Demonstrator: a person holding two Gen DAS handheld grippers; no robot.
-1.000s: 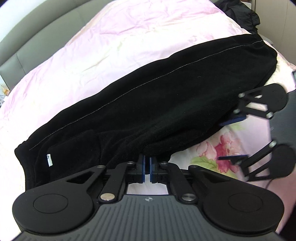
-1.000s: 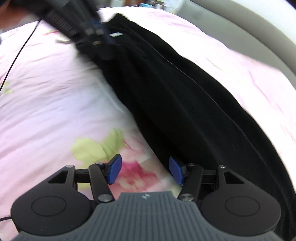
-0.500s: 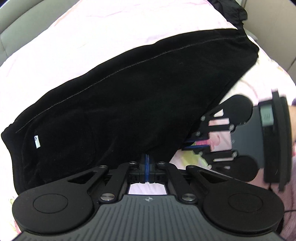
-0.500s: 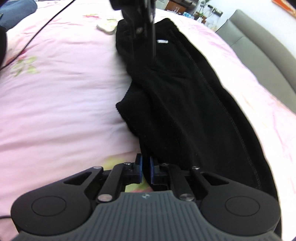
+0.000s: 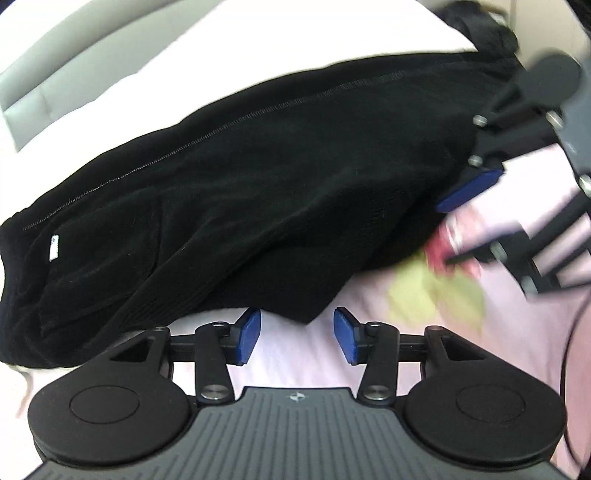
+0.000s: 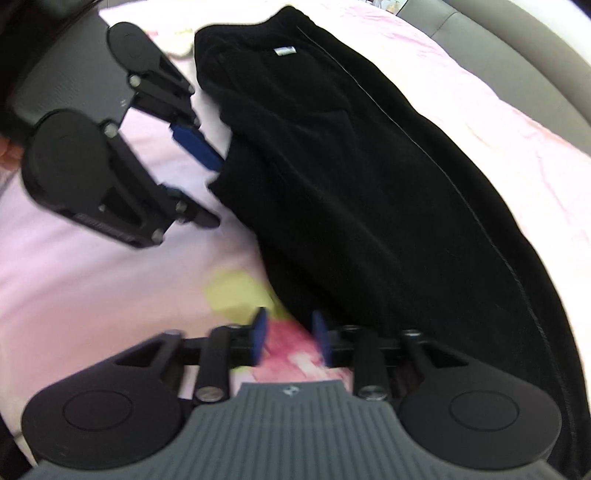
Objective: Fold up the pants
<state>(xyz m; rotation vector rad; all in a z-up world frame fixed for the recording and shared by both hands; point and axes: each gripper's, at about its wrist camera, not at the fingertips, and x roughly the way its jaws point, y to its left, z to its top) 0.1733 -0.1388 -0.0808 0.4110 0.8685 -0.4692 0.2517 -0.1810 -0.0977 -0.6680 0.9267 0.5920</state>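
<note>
- Pink bedsheet under everything; black pants lie stretched across it, folded lengthwise.
- Left gripper: jaws opening, blue pads apart, a corner of the pants' edge just ahead between them, not pinched.
- Right gripper: jaws opening over the floral print, nothing held.
- Only the left view shows dark clothes beyond the pants; only the right shows the white tag near the waistband.
</note>
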